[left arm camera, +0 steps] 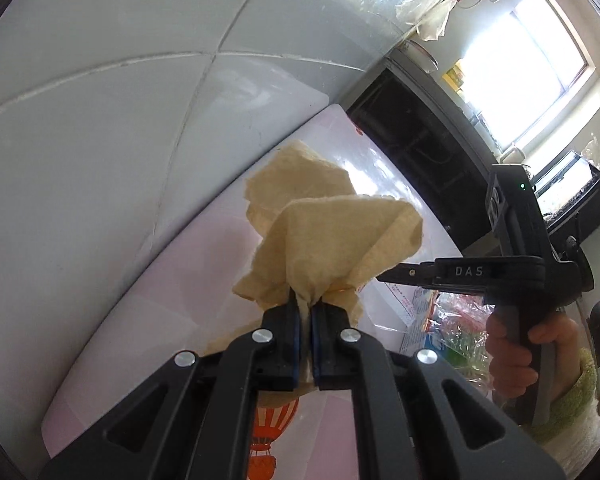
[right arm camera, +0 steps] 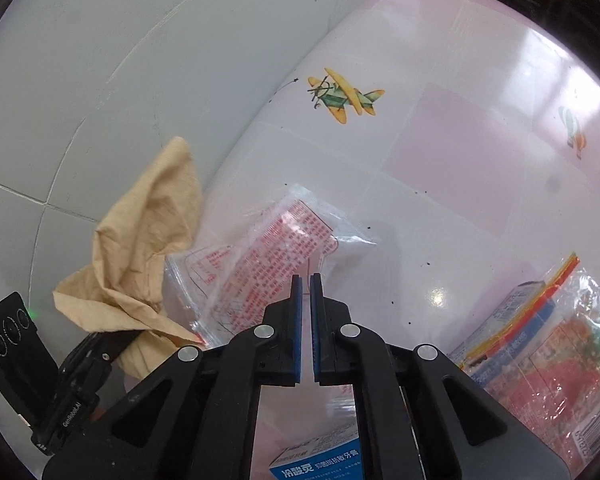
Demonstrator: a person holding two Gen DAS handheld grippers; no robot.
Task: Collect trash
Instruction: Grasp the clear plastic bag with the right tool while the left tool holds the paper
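Observation:
My left gripper (left arm camera: 305, 304) is shut on a crumpled tan paper napkin (left arm camera: 332, 236) and holds it up above the pink table (left arm camera: 188, 280). The napkin also shows at the left of the right wrist view (right arm camera: 140, 240), with the left gripper below it. My right gripper (right arm camera: 306, 280) is shut on the edge of a clear plastic bag with red print (right arm camera: 268, 264), which lies partly on the table. In the left wrist view the right gripper (left arm camera: 384, 278) sits just right of the napkin, its tip against it.
A clear zip bag with colourful packets (right arm camera: 540, 344) lies at the right on the table (right arm camera: 460, 160). A blue-and-white toothpaste box (right arm camera: 320, 460) lies beneath my right gripper. Grey floor tiles (left arm camera: 100, 120) lie beyond the table. A dark cabinet (left arm camera: 420, 140) stands under a window.

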